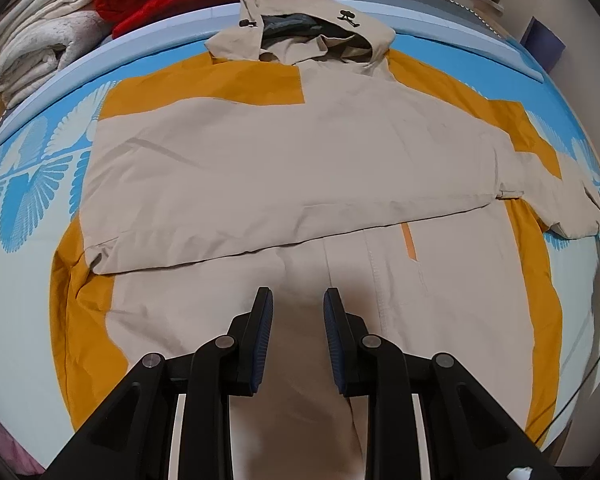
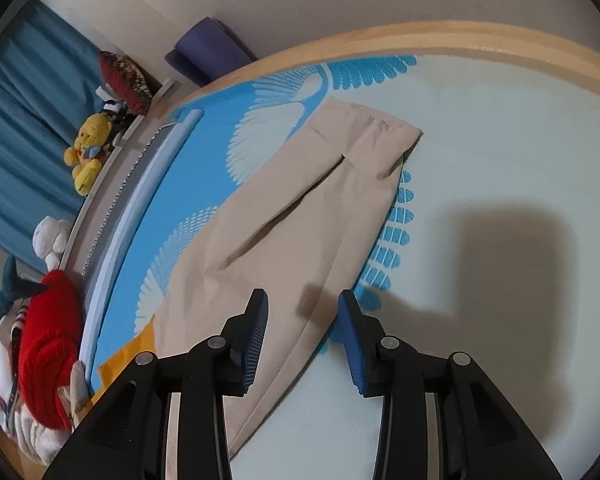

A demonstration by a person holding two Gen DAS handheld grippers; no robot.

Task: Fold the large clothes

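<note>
Left wrist: smooth beige-and-mustard jacket (image 1: 284, 168)

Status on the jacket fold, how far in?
Done: one sleeve lies folded flat across the beige-and-mustard hooded jacket. In hand: nothing gripped; the right gripper hovers open over the other sleeve, stretched out on the bedsheet. The left gripper is open over the body. Left: that sleeve, hood, body folds.

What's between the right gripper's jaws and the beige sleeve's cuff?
Only more beige sleeve fabric up to the cuff; the right wrist view shows this.
</note>
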